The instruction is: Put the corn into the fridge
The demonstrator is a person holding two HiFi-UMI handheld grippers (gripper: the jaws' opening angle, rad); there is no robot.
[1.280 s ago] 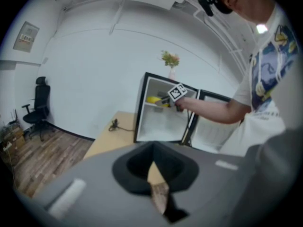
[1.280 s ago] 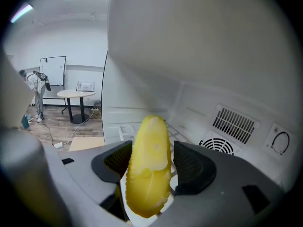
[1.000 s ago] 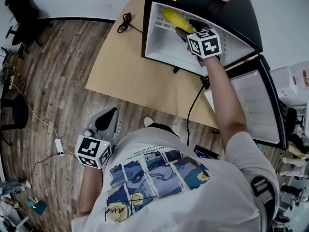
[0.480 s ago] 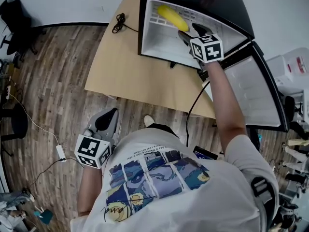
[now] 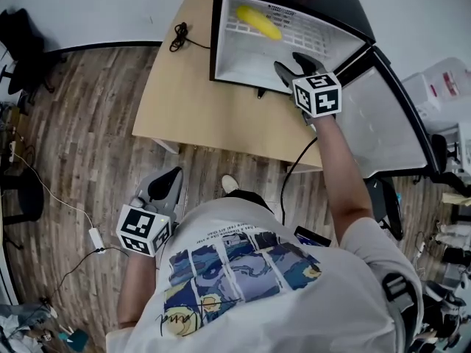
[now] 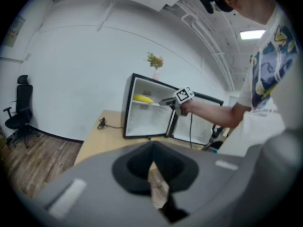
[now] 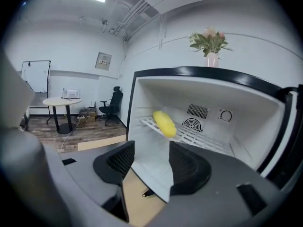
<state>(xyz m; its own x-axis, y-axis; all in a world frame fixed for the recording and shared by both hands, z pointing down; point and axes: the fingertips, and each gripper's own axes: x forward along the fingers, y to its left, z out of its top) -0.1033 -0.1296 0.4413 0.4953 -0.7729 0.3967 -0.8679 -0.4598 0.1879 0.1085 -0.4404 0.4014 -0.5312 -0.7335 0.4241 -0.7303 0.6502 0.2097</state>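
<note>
The yellow corn [image 5: 257, 22] lies on the white wire shelf at the back of the open black mini fridge [image 5: 243, 57], which stands on a wooden table [image 5: 191, 116]. My right gripper [image 5: 294, 65] hangs just outside the fridge's front opening, apart from the corn. Its jaws are closing a little, with nothing between them. In the right gripper view the corn [image 7: 164, 123] shows beyond the parted jaws of that gripper [image 7: 149, 162]. My left gripper [image 5: 163, 184] hangs low over the wood floor, shut and empty. The left gripper view shows the fridge [image 6: 147, 122] and corn [image 6: 143, 99] far off.
The fridge door [image 5: 383, 123] stands swung wide to the right. A black cable [image 5: 179, 35] lies on the table's far left corner, and a cord [image 5: 294, 168] drops off its near edge. A vase of flowers [image 7: 210, 46] stands on the fridge. An office chair [image 7: 112, 105] stands beyond.
My right gripper has drawn back out of the fridge toward me, while the corn stays on the shelf. The left gripper has hardly shifted.
</note>
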